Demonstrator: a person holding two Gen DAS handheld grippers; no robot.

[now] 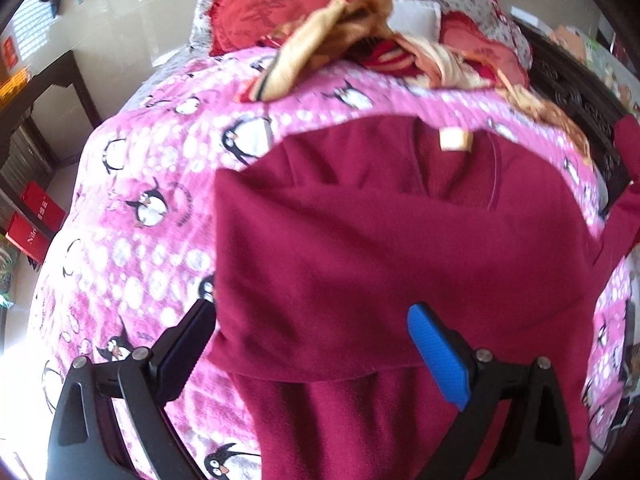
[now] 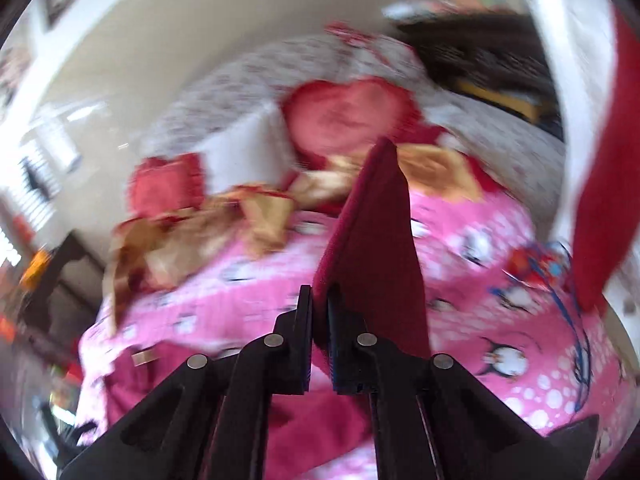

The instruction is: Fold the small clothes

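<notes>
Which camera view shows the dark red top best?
The left wrist view shows it best: the dark red top lies spread on the pink blanket, with its collar and label visible. The right wrist view shows only a blurred raised piece, pinched in the shut right gripper.

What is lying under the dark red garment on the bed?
The dark red garment lies on a pink penguin blanket, which shows all around it. Whatever else may be beneath the garment is covered and cannot be seen.
</notes>
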